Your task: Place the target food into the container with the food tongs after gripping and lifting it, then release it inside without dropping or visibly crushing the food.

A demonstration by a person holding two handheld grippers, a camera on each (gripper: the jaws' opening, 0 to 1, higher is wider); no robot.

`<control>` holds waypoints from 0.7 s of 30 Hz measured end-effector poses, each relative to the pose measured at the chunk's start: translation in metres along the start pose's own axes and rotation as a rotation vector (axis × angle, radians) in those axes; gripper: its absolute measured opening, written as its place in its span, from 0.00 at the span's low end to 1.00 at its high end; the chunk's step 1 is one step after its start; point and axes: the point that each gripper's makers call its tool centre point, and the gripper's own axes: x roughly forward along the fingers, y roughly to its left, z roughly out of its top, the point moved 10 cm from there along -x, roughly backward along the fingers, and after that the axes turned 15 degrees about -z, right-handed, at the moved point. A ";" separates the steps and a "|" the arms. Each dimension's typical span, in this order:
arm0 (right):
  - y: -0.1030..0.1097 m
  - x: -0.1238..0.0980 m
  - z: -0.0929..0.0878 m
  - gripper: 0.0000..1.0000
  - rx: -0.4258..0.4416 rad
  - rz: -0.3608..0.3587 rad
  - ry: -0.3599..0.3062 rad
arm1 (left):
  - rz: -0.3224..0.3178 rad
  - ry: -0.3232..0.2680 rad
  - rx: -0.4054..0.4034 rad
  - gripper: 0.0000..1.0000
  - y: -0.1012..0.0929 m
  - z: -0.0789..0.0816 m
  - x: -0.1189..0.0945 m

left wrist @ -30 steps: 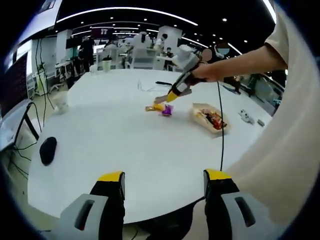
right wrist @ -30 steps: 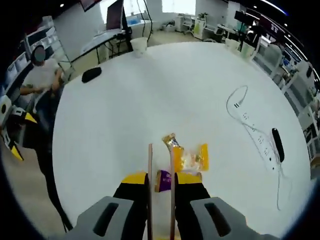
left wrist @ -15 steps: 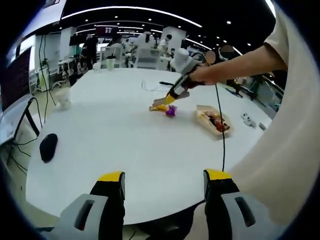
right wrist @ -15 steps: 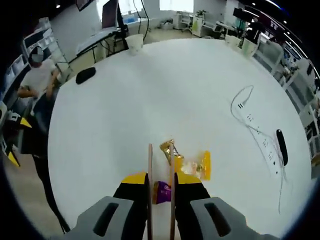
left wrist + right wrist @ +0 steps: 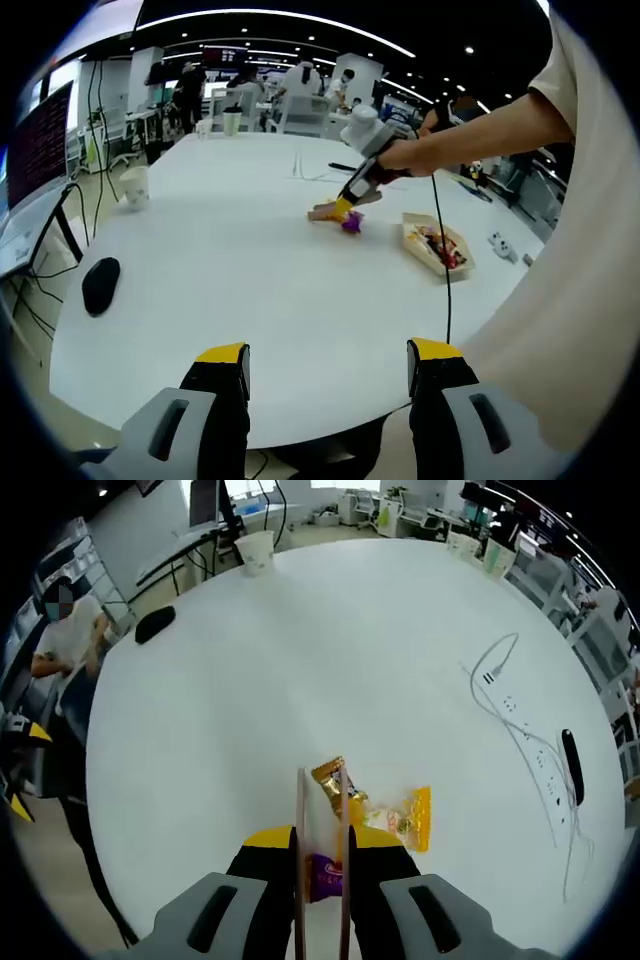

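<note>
Pickup had barely begun: your right gripper (image 5: 320, 865), jaws clamped on the food tongs (image 5: 321, 825), hovered at the wrapped snacks (image 5: 375, 810) low in the frame, none yet gripped. Your left gripper (image 5: 328, 385) waited wide and empty, while the container (image 5: 436, 245) sat at right on the surface (image 5: 230, 270), so lifting, carrying and releasing remained.

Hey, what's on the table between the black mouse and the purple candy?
Nothing. In the left gripper view, the stretch of white table from the black mouse to the purple candy is bare; the paper cup sits off that line.
</note>
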 end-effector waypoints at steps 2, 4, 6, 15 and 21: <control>0.002 -0.001 -0.001 0.18 0.014 0.008 -0.001 | -0.001 0.002 -0.001 0.64 0.001 0.000 0.000; 0.005 -0.002 -0.001 0.18 0.013 0.014 0.000 | -0.003 0.002 0.000 0.64 0.002 0.001 0.000; 0.010 -0.004 -0.003 0.18 0.014 0.021 -0.001 | -0.005 0.001 0.003 0.64 0.003 0.002 0.001; 0.025 -0.005 -0.007 0.18 0.040 0.029 -0.015 | -0.016 0.000 0.019 0.64 0.004 0.004 0.000; 0.037 -0.012 -0.018 0.18 0.082 0.031 -0.021 | -0.019 0.002 0.026 0.64 0.003 0.002 -0.003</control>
